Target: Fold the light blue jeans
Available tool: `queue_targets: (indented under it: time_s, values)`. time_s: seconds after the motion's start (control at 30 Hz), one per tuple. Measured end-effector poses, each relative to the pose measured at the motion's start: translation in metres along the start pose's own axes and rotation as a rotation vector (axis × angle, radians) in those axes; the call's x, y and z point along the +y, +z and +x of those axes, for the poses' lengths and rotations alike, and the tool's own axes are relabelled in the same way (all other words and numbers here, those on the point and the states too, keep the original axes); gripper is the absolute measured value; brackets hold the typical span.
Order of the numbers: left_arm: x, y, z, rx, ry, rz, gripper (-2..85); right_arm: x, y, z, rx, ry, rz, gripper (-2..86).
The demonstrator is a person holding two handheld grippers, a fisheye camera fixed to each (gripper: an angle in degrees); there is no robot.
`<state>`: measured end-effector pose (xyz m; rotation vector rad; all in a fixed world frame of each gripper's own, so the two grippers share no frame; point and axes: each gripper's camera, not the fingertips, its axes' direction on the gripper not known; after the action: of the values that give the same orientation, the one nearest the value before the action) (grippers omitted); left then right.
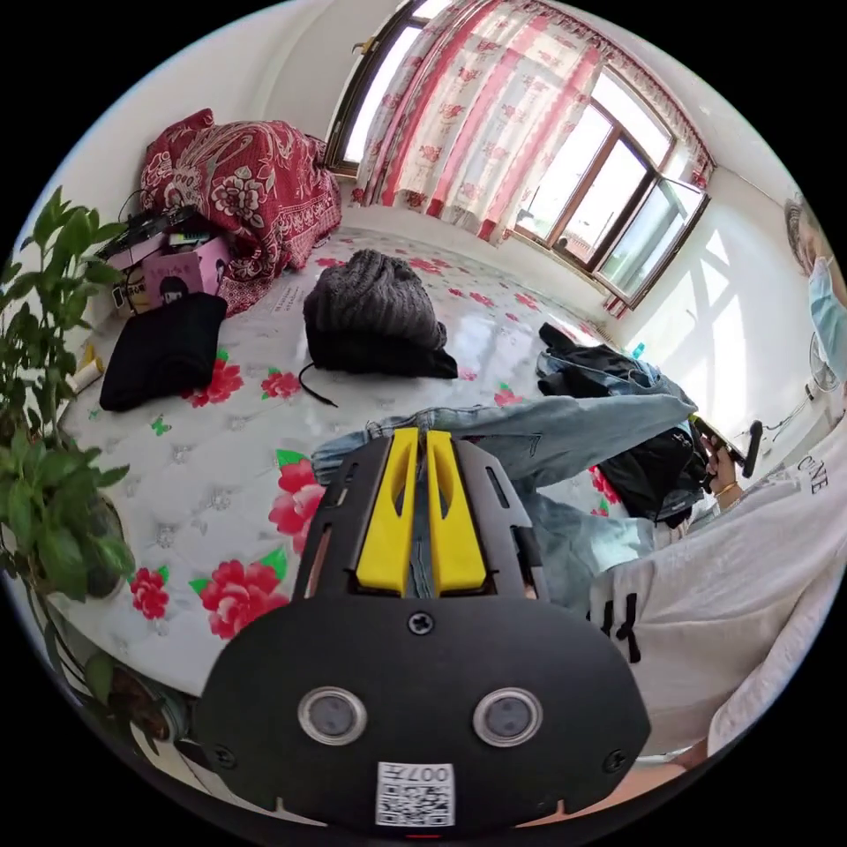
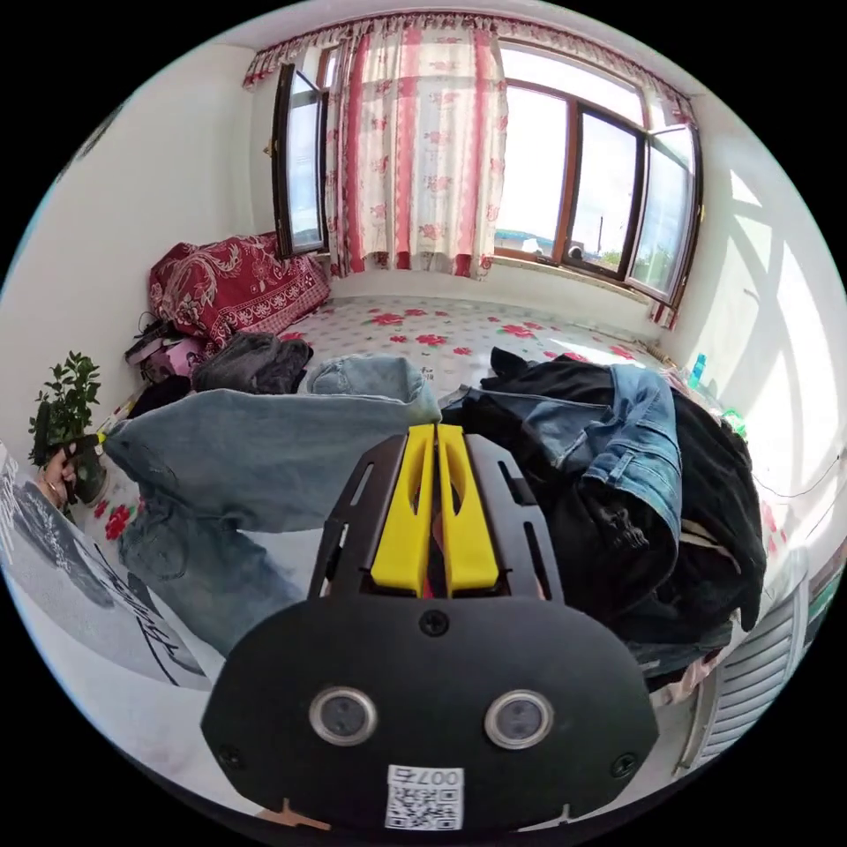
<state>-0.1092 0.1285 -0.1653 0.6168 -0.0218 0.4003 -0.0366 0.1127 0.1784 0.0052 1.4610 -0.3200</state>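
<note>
Both grippers' jaws pinch the light blue jeans (image 1: 565,432).

Bright room on my feed: white walls (image 2: 132,203); sunlit windows (image 2: 573,185) with red floral curtains (image 2: 415,150); flowered mattress (image 1: 176,459); potted plant (image 1: 53,423) at its edge.

A: What kind of place was it?

B: Bedroom in a home. A big bed (image 1: 221,459) with a white, red-flower cover took up most of the room.

A: Anything else pointing that way?

B: Red-patterned curtains (image 2: 415,150) hung over wood-framed windows (image 2: 609,176). A folded red quilt (image 1: 247,185) sat by the wall, a potted plant (image 1: 53,423) stood at the bed's edge, and a pile of clothes (image 2: 635,494) lay on the cover.
</note>
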Motion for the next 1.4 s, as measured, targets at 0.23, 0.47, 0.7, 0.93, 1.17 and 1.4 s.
queue_targets:
  time_s: [0.23,0.47,0.7,0.93,1.17,1.4]
  values:
    - [0.177,0.07,-0.02,-0.053,-0.305,-0.354,-0.6,0.198,0.012,-0.005,0.046,0.326,-0.549,1.2]
    - [0.155,0.084,-0.004,-0.093,-0.107,-0.387,-0.7,0.254,-0.014,0.014,0.048,0.451,-0.43,6.9]
    - [0.14,0.074,0.012,-0.097,-0.079,-0.336,-0.7,0.245,0.058,0.022,-0.008,0.402,-0.462,5.8]
    - [0.113,0.038,0.03,-0.064,-0.05,-0.272,-0.8,0.241,-0.008,0.051,-0.023,0.429,-0.184,0.7]
    - [0.144,0.077,0.031,-0.192,-0.004,-0.481,-0.7,0.36,-0.063,0.094,-0.051,0.686,-0.159,3.2]
    - [0.15,0.086,0.017,-0.127,-0.096,-0.478,-0.7,0.456,-0.053,0.118,-0.065,1.037,-0.274,6.8]
